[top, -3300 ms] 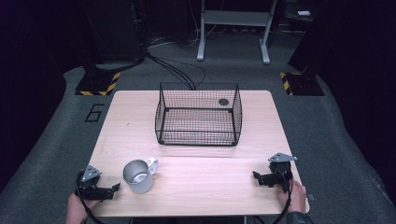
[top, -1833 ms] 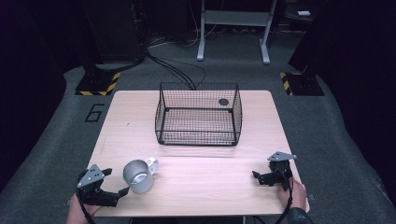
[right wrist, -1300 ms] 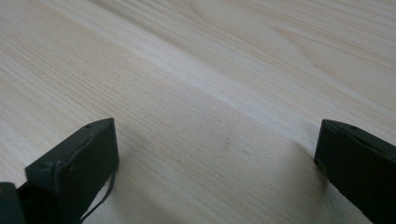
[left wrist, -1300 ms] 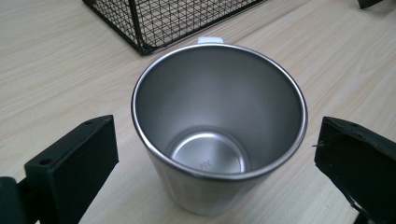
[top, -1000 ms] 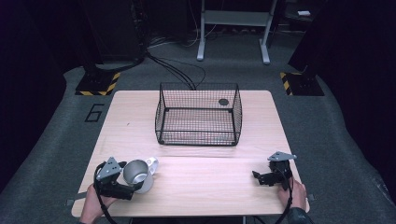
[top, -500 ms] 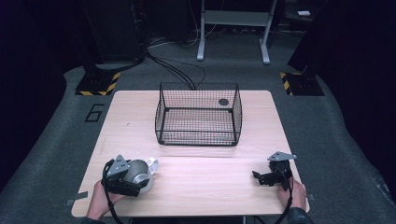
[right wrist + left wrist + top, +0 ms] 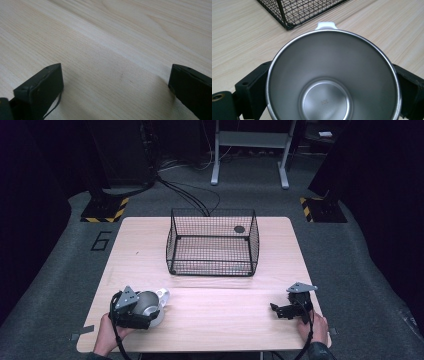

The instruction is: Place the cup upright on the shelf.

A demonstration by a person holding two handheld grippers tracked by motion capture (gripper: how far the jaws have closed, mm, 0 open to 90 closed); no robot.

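Observation:
A steel mug with a white handle lies on its side near the table's front left corner, its open mouth turned toward my left gripper. In the left gripper view the mug's inside is bare metal, and my left gripper has one black jaw on each side of it, spread wide. Whether the jaws press on the mug I cannot tell. My right gripper rests low at the front right, open, with only bare wood between its jaws.
A black wire basket stands mid-table toward the far edge, with a small dark round thing at its back right. The light wooden table stands on grey floor. A metal stand rises beyond it.
My left gripper has moved right from the table's front left corner and now has the mug between its jaws. The right gripper, mug and basket have stayed put.

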